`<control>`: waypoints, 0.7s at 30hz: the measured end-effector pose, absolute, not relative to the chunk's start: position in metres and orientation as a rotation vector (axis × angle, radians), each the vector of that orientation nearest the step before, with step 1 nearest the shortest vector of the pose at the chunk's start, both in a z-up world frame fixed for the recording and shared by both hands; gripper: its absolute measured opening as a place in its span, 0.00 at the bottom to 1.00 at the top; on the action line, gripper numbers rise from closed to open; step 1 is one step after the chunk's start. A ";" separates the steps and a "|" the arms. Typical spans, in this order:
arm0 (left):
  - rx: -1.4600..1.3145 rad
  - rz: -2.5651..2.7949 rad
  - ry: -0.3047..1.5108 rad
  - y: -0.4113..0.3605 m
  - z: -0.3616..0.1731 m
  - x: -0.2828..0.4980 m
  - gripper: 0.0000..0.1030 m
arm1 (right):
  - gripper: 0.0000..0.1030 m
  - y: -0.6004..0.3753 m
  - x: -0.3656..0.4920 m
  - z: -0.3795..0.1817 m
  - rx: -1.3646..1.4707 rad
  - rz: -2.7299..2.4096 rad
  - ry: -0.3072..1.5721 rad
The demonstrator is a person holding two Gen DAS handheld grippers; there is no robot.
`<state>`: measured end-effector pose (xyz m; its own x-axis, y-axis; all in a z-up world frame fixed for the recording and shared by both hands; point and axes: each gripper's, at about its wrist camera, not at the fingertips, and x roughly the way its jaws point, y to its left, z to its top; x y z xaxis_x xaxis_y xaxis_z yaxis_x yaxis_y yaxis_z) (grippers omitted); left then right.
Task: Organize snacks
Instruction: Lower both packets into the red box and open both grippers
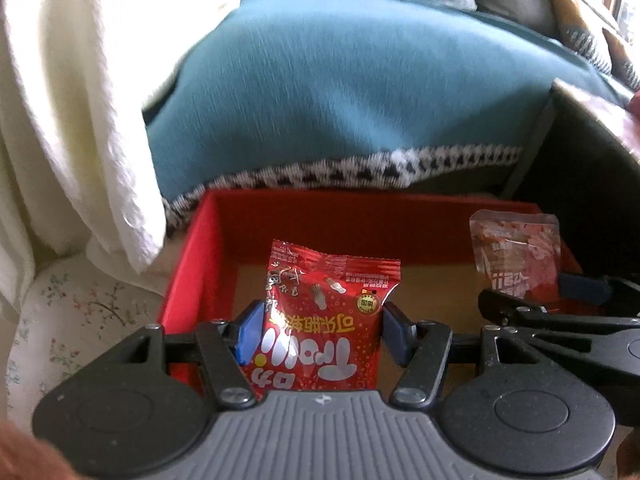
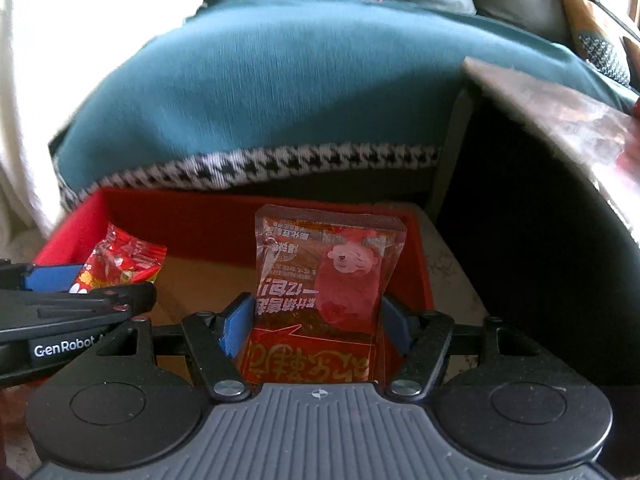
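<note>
Red cardboard box (image 1: 188, 264) sits below us: left gripper (image 1: 318, 334) clamps a red foil candy packet (image 1: 324, 312), right gripper (image 2: 316, 326) clamps a clear-topped orange snack pouch (image 2: 324, 276).

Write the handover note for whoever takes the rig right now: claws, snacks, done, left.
Left claw: shut on the red candy bag, held over the red box.
Right claw: shut on the clear snack pack, held over the same box, to the right of the left claw.
Box: its brown floor shows bare where visible; no snack seen lying in it yet.
Done: both snacks picked up and brought to the box.
Left: lower and release both, then probably fetch more; something red and clear-wrapped shows on the table at right, too blurred to name.
</note>
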<state>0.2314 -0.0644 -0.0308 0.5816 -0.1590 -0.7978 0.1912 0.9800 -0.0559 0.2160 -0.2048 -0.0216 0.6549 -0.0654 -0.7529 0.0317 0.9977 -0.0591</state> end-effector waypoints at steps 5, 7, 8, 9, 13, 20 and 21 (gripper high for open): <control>0.058 -0.197 0.951 -0.068 -0.044 0.233 0.53 | 0.72 -0.203 0.219 -0.034 -0.074 -0.057 0.890; 0.066 -0.191 0.958 -0.069 -0.047 0.232 0.53 | 0.72 -0.201 0.219 -0.034 -0.099 -0.059 0.890; 0.070 -0.190 0.965 -0.069 -0.049 0.232 0.53 | 0.72 -0.201 0.219 -0.033 -0.091 -0.059 0.890; 0.068 -0.190 0.968 -0.069 -0.050 0.232 0.53 | 0.72 -0.202 0.219 -0.032 -0.087 -0.060 0.889; 0.076 -0.189 0.973 -0.070 -0.053 0.233 0.53 | 0.74 -0.202 0.219 -0.031 -0.108 -0.064 0.886; 0.087 -0.188 0.971 -0.072 -0.056 0.233 0.54 | 0.75 -0.204 0.218 -0.029 -0.106 -0.061 0.877; 0.086 -0.191 0.975 -0.072 -0.056 0.234 0.54 | 0.76 -0.205 0.218 -0.029 -0.098 -0.060 0.877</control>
